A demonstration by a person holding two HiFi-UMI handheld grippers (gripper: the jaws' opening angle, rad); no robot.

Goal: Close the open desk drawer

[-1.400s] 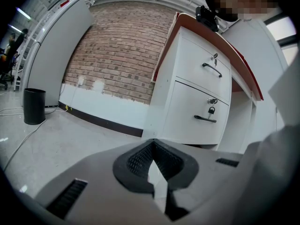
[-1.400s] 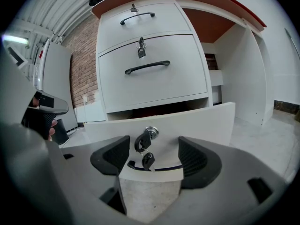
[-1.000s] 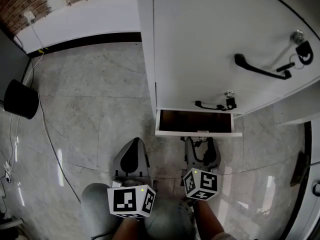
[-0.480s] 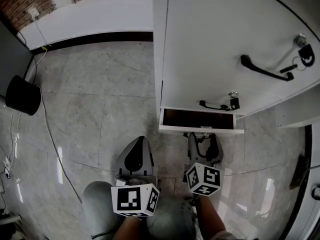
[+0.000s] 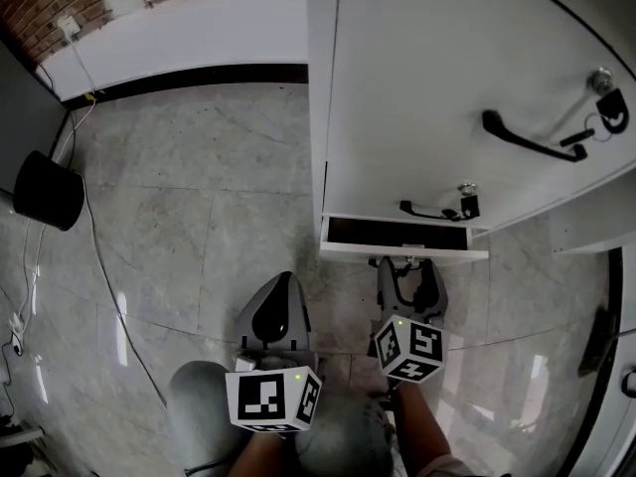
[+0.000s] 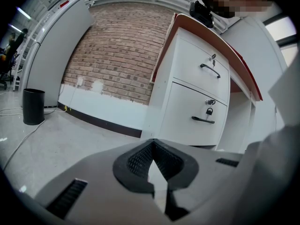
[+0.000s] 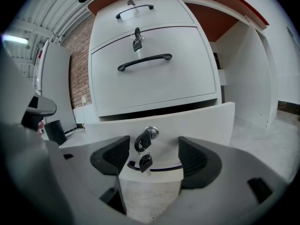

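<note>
Step in hand: closing push, nearly done; drawer [image 5: 402,250] at bottom edge of counter [image 5: 447,87], narrow dark gap showing; right tool [image 7: 152,156] released, jaws flanking key [image 7: 142,150] at drawer front; left tool [image 6: 154,168] clenched, empty, idle over floor; next: straight push till flush.

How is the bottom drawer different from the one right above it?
The bottom drawer sticks out, with a dark gap above its front; the middle drawer is shut flush. The right gripper has open jaws around the bottom drawer's key; no gripper is at the middle drawer. Both are white with keys in their locks.
</note>
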